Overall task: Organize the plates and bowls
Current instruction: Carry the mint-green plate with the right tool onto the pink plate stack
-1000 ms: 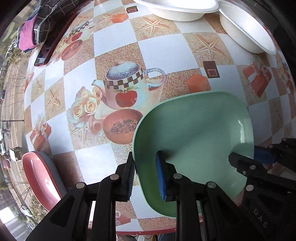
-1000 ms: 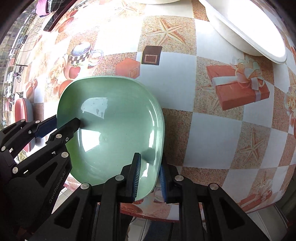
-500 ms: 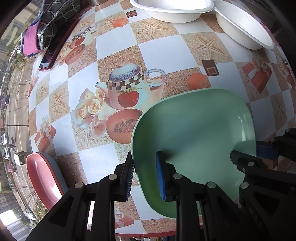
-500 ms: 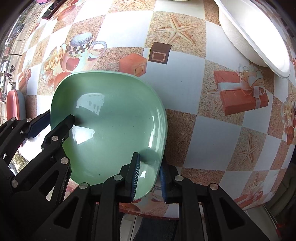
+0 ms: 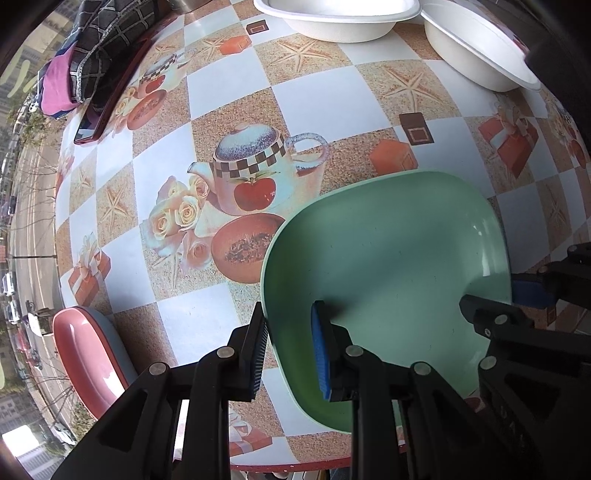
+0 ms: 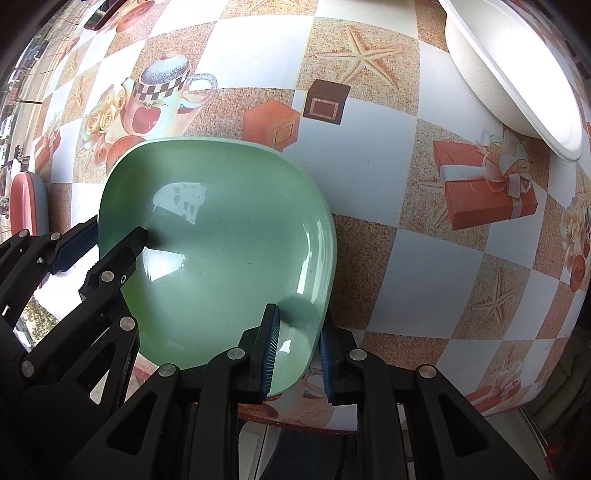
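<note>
A green squarish plate (image 5: 388, 266) is held over the near edge of the patterned table (image 5: 236, 92); it also shows in the right wrist view (image 6: 229, 251). My left gripper (image 5: 290, 347) is shut on the plate's left rim, one finger above and one below. My right gripper (image 6: 297, 354) is shut on its right rim; it also shows in the left wrist view (image 5: 517, 295). A pink plate (image 5: 85, 354) sits on a grey-blue one at the table's left edge. Two white bowls (image 5: 332, 18) (image 5: 476, 55) stand at the far side.
A dark tray (image 5: 110, 96) with folded cloths (image 5: 81, 48) lies at the far left. The table's front edge (image 5: 295, 467) runs just below the grippers. A street shows beyond the left edge.
Both grippers have lifted a little with the green plate between them; the table looks farther away and more of the far bowls shows. The grips have not changed.
</note>
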{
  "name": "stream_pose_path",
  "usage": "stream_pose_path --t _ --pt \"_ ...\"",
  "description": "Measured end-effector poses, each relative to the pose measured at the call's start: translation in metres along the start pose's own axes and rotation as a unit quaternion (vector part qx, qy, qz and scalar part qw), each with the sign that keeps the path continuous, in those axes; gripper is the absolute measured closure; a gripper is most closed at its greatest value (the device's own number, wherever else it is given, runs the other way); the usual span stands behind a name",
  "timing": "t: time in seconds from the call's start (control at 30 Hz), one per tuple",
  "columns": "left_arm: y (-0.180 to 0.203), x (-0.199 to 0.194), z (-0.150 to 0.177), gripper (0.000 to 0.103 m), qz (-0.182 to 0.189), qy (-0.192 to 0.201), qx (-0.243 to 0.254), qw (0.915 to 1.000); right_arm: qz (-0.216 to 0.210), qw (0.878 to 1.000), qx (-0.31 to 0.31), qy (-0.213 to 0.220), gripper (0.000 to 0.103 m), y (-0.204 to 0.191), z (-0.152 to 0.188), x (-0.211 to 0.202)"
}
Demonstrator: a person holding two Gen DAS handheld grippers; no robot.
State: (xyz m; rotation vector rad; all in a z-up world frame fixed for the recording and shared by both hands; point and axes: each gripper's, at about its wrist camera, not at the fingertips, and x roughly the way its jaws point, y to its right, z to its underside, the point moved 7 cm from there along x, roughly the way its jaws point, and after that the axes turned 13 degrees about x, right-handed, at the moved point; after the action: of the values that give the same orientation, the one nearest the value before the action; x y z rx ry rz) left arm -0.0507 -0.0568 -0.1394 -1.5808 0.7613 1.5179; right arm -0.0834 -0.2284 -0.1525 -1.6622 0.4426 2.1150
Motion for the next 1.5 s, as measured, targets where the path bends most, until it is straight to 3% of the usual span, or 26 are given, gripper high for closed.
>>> stream_pose_path --t 0.17,0.37,1.5 --pt "-0.006 0.001 0.016 0.079 0.009 -0.01 -0.007 0.9999 -0.021 0.999 0.007 -0.033 0.081 -0.013 0.009 0.005" --pt "-0.024 -0.003 0.039 0.078 0.009 -0.015 -0.03 0.9994 -0.025 0.999 -0.026 -0.04 0.081 -0.041 0.016 0.0" --pt "-0.1 -0.042 0.082 0.078 -0.025 0.024 -0.122 0.9919 -0.035 0.995 -0.095 -0.001 0.081 -0.116 -0.006 -0.049"
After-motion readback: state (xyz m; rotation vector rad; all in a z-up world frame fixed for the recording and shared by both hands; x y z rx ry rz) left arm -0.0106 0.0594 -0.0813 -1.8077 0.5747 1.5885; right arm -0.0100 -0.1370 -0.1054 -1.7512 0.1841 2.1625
